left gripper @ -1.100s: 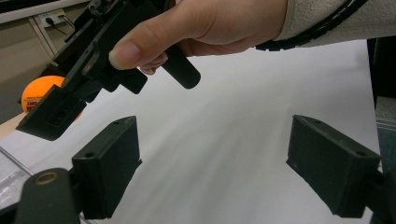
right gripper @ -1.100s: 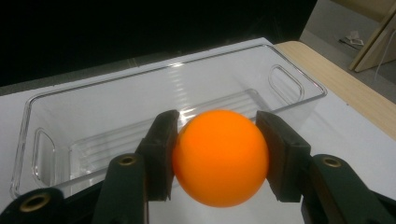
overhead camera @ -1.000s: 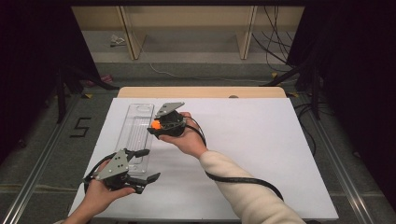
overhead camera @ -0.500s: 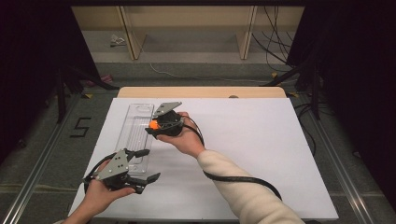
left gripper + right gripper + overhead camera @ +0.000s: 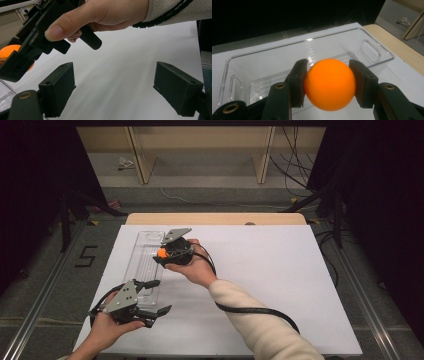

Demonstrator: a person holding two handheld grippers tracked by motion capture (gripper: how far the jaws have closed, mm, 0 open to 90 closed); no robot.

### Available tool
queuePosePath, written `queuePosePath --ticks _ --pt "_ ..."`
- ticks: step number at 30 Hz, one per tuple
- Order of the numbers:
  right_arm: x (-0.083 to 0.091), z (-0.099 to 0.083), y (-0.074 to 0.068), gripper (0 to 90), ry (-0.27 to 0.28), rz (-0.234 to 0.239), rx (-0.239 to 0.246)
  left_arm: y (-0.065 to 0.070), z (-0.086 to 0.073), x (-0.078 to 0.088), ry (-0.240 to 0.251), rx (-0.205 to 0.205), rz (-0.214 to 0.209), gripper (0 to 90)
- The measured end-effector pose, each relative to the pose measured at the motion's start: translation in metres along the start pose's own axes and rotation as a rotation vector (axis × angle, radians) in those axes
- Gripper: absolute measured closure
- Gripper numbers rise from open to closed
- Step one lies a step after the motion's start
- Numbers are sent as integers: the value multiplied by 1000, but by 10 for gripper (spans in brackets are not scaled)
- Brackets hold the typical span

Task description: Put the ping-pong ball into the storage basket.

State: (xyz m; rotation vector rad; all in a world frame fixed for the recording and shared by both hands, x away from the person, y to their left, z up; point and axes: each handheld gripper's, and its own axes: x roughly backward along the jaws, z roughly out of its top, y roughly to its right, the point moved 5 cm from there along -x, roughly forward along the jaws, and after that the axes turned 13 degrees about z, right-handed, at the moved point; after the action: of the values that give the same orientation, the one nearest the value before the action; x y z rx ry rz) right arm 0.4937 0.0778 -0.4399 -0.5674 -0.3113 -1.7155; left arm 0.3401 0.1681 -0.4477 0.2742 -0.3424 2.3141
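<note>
Right gripper view puts the orange ball (image 5: 329,84) front and centre: smooth, matte, evenly round, with no markings showing on this side. The right gripper (image 5: 328,83) has both pads pressed against the ball's sides, holding it just above the clear plastic tray (image 5: 372,50) (a long bin with slot handles at each end). From the high view the ball (image 5: 162,253) is a small orange spot, largely covered by the gripper body and hand. The left gripper (image 5: 156,296) rests near the tray's near end, jaws wide apart with nothing between them. The ball's underside is hidden.
</note>
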Motion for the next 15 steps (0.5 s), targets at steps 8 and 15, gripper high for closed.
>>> queuePosePath --ticks 8,15 --pt "-3 2 -1 516 -2 4 2 0 0 0 -1 -1 1 167" --pt "-5 3 -1 516 -8 6 3 0 0 0 -1 -4 1 167"
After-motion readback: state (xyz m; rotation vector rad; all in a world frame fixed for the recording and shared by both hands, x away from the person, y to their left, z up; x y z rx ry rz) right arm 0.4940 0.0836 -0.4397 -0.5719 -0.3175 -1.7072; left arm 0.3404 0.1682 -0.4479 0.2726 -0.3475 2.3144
